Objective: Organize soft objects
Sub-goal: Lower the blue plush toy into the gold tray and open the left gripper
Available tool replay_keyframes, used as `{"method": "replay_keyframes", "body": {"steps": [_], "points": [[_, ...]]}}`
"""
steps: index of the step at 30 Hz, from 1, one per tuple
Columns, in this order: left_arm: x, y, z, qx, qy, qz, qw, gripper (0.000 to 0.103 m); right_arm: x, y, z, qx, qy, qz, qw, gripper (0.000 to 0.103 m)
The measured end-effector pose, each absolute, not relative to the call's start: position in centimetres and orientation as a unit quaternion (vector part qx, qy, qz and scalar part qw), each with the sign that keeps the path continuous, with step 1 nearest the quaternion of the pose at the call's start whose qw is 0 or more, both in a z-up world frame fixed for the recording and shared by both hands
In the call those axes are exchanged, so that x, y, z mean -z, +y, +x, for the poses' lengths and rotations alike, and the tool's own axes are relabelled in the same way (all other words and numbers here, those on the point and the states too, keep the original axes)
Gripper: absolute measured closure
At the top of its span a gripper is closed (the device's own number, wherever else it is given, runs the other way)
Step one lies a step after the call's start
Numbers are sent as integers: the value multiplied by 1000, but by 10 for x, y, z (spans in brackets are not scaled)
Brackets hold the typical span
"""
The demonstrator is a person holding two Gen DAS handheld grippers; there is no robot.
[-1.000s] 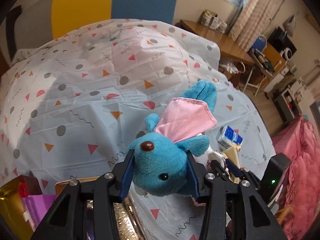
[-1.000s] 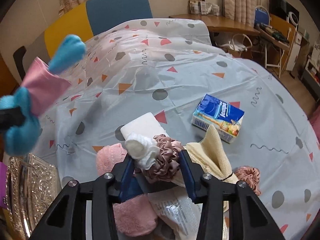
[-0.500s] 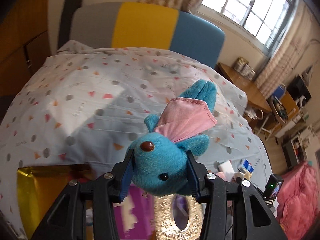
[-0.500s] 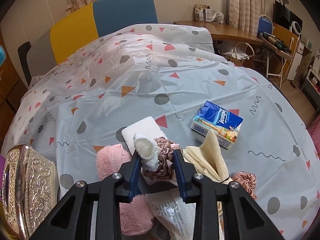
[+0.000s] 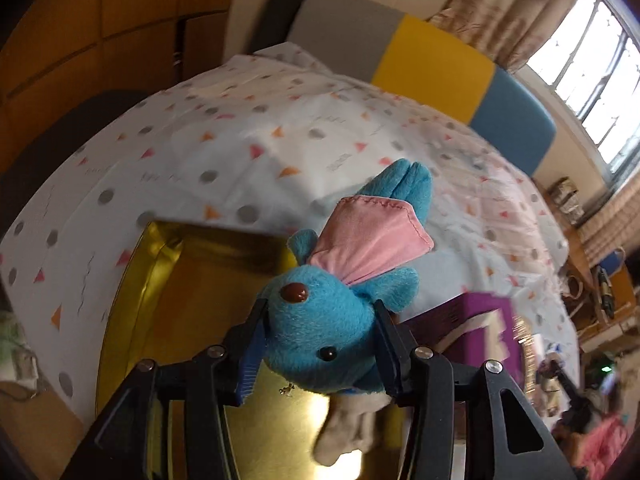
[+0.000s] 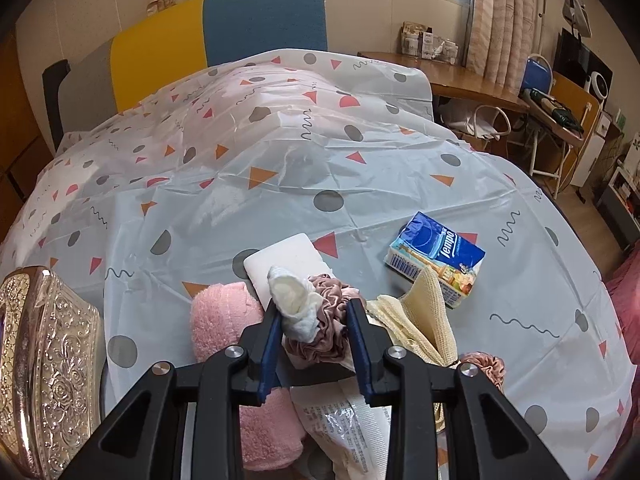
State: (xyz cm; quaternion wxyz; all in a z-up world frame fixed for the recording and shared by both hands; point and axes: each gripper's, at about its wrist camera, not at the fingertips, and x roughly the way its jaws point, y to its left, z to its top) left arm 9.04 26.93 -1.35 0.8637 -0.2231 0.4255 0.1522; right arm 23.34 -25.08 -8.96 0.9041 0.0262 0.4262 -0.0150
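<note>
The left hand-held gripper (image 5: 318, 346) clamps a blue plush toy (image 5: 340, 300) at frame centre, above a gold box (image 5: 168, 280) on the tabletop (image 5: 240, 152); lowering it squarely inside the walls before releasing seems wise. Only the right view shows the right hand-held gripper (image 6: 314, 330) clamped on a mauve scrunchie (image 6: 326, 322) and white cloth (image 6: 294, 302), a tissue pack (image 6: 438, 256) beyond.

Bright window daylight, fisheye-bent edges, motion blur in left view
</note>
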Motion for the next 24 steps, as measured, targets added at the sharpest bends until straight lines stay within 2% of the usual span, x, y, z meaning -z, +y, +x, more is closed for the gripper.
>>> {"method": "replay_keyframes", "body": {"steps": [6, 8, 10, 14, 24], "points": [[75, 275, 93, -177, 461, -272, 826, 51, 88, -249, 232, 15, 423, 19, 906, 77], [89, 272, 96, -185, 468, -288, 815, 44, 88, -249, 231, 14, 422, 18, 906, 78], [96, 264, 100, -185, 474, -281, 814, 42, 88, -249, 231, 14, 422, 17, 906, 79], [90, 247, 100, -167, 468, -239, 835, 29, 88, -249, 232, 11, 422, 22, 906, 79], [68, 235, 51, -166, 428, -186, 868, 27, 75, -263, 229, -40, 406, 109, 907, 81]]}}
